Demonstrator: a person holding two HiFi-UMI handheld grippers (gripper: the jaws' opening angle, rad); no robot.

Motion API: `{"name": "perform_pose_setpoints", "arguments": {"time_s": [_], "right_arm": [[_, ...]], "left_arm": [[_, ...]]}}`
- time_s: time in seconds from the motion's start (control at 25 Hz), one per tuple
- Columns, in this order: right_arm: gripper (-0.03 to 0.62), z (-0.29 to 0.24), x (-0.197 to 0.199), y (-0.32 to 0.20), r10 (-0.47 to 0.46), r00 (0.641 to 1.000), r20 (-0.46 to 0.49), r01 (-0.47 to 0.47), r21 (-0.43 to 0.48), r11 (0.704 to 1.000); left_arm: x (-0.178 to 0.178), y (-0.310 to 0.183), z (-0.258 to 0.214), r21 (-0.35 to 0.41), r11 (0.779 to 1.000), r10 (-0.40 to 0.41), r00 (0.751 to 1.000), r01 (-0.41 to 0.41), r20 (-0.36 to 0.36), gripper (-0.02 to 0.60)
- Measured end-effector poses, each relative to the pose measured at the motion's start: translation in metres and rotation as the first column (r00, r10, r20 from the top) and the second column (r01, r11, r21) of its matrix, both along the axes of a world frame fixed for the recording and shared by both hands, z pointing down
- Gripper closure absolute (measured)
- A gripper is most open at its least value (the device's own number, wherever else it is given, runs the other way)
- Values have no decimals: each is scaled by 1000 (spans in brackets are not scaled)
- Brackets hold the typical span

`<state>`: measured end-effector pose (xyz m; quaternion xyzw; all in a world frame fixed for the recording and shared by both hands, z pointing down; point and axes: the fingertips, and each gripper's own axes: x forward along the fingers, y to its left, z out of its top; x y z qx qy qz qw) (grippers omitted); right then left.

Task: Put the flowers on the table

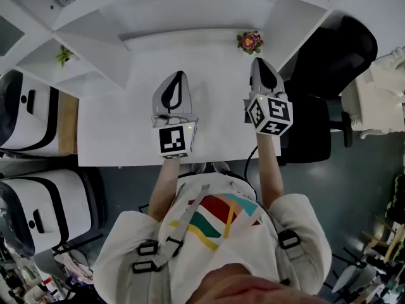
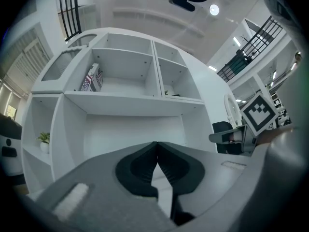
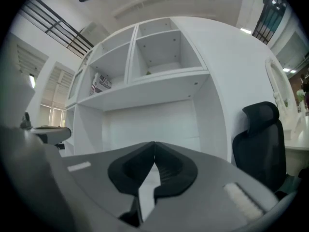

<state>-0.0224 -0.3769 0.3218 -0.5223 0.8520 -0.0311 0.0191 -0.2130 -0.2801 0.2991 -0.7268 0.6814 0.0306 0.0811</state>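
Observation:
A small pot of pink and yellow flowers (image 1: 250,41) stands on the far right corner of the white table (image 1: 126,138). My right gripper (image 1: 255,60) is just on the near side of it, shut and empty, with its jaw tips pressed together (image 3: 154,143). My left gripper (image 1: 180,74) hovers over the middle of the table, also shut with nothing held (image 2: 157,143). Neither gripper view shows the flowers; both look level at the white shelving.
White shelving (image 2: 120,98) rises behind the table, with a patterned box (image 2: 94,77) in one upper compartment and a small green plant (image 1: 63,54) in a side cubby at the left. A black office chair (image 1: 329,62) stands close to the table's right edge.

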Motion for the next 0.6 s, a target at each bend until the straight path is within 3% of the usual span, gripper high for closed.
{"name": "perform_pose_setpoints", "arguments": {"time_s": [0.16,0.32,0.6], "right_arm": [[592,-15,-15,30,-26,1000,3,26,46,999],[592,-5,-39,57,-91,996,6,91,19,996],[592,14,-78,89,-192,979,-73,191,-14,981]], "left_arm": [[-6,9,-6,12,1000,-9,1000,9,9,577],[-12,19,-4,9,1000,-7,1000,7,22,577],[-16,24,10,-17,1000,0,1000,0,12,577]]}}
